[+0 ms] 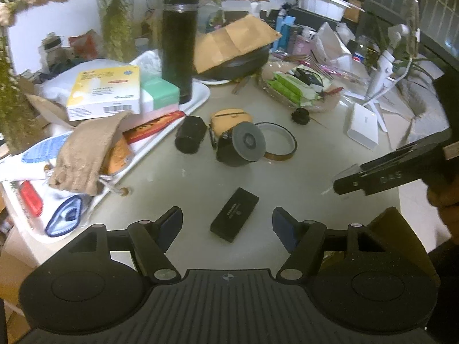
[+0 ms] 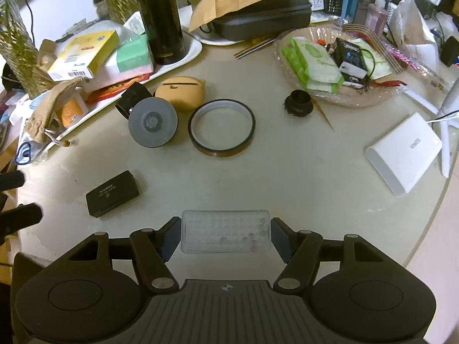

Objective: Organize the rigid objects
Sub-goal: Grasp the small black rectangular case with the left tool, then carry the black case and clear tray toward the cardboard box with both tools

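On the cluttered round table [image 2: 301, 177], my right gripper [image 2: 225, 236] pinches a clear plastic case [image 2: 225, 235] across its long axis, pads on both short ends. The black box [image 1: 234, 215] lies just ahead of my left gripper [image 1: 227, 226], between its half-spread, empty fingers, long axis angled up-right (so left is nearer). Both grippers tilt steeply downward.

Clear plastic case [image 2: 225, 233] between pads
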Demonstrator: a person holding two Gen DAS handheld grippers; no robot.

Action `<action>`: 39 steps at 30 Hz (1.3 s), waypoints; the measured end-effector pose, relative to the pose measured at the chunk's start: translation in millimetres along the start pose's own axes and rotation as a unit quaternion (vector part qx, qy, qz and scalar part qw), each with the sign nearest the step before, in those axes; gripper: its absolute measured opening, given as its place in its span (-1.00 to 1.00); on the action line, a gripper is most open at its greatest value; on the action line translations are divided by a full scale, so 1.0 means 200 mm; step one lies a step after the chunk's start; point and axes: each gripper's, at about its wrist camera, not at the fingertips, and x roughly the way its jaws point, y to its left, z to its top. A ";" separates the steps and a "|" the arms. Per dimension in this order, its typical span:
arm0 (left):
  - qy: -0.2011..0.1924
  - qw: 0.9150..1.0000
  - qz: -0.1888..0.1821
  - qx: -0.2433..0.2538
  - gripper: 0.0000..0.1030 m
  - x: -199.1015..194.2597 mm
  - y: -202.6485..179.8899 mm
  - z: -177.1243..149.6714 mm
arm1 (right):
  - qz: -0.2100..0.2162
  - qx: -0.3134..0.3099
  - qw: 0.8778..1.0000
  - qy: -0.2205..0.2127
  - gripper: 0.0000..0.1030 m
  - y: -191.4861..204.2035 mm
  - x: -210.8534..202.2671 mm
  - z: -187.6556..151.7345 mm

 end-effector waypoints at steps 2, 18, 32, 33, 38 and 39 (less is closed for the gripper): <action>0.005 1.000 -0.003 0.007 0.33 0.03 0.00 0.00 | 0.005 -0.005 1.000 -0.004 0.35 -0.02 -0.03 -0.02; 0.058 0.996 -0.010 0.065 0.19 0.33 0.00 0.05 | 0.035 0.003 0.999 -0.023 0.35 -0.14 -0.18 -0.12; 0.099 0.991 -0.018 0.084 -0.36 0.48 0.00 0.06 | 0.043 0.010 0.998 -0.039 0.35 -0.19 -0.23 -0.13; 0.099 0.991 -0.017 0.083 -0.37 0.49 -0.01 0.06 | 0.042 0.010 0.998 -0.039 0.35 -0.19 -0.22 -0.13; 0.101 0.992 -0.020 0.069 -0.39 0.48 0.00 0.07 | 0.043 0.012 0.998 -0.040 0.35 -0.18 -0.23 -0.14; 0.096 0.993 -0.020 0.066 -0.39 0.47 0.00 0.07 | 0.044 0.011 0.998 -0.040 0.35 -0.18 -0.24 -0.14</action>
